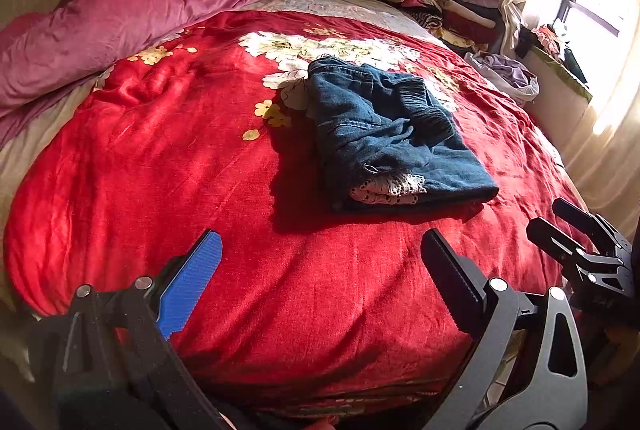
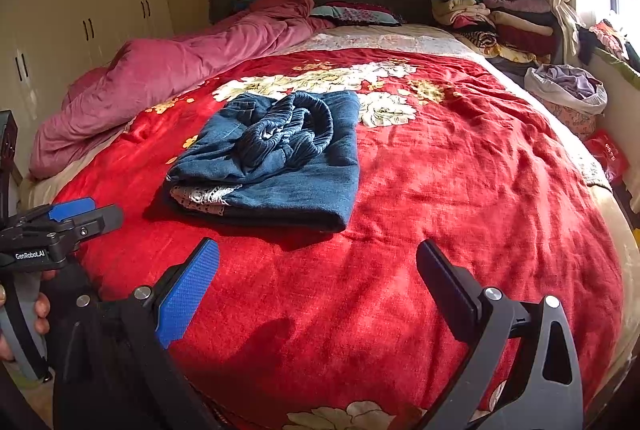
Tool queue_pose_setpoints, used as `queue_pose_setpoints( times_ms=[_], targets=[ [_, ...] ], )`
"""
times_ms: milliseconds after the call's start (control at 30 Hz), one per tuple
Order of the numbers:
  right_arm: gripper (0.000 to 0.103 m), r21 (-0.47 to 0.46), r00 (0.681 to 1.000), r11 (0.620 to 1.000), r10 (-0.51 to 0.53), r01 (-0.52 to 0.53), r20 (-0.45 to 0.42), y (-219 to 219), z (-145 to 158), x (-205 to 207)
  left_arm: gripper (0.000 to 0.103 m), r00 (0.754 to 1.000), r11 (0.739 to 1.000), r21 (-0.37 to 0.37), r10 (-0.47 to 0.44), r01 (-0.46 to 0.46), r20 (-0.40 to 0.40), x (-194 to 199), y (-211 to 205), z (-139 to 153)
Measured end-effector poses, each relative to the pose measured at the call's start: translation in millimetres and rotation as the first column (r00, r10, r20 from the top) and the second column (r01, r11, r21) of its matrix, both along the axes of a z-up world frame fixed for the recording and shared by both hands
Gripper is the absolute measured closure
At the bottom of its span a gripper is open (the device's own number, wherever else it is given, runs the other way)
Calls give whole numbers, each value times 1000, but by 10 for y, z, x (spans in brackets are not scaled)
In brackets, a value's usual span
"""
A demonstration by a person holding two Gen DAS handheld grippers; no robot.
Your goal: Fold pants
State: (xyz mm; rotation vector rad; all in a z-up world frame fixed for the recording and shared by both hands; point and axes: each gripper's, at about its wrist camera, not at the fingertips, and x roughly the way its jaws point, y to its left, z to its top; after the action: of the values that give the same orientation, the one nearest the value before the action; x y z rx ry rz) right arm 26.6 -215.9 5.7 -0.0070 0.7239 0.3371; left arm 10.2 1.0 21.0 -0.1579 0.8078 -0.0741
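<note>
Folded pants [image 1: 384, 134] lie as a compact dark-blue denim bundle on the red floral blanket [image 1: 200, 170] of the bed, near its middle, apart from both grippers. The left gripper [image 1: 320, 270] hovers over the near edge of the bed with jaws spread wide and empty; the bundle lies ahead and slightly to its right. The right gripper [image 2: 318, 270], likewise wide open and holding nothing, sees the bundle [image 2: 276, 154] ahead and to its left. The bundle's long axis runs away from the jaws, toward the headboard, with a lace-trimmed edge [image 2: 204, 196] facing them. Neither gripper appears clearly nearer; the folding looks essentially complete
</note>
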Motion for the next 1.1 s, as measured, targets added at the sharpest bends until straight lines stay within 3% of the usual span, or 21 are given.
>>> queue_pose_setpoints(
  times_ms=[1100],
  targets=[
    [5,-7,1000,1000,0,0,9,-4,48,-1,10,1000,1000,13,9,-9,7,-15,21,72]
  ],
)
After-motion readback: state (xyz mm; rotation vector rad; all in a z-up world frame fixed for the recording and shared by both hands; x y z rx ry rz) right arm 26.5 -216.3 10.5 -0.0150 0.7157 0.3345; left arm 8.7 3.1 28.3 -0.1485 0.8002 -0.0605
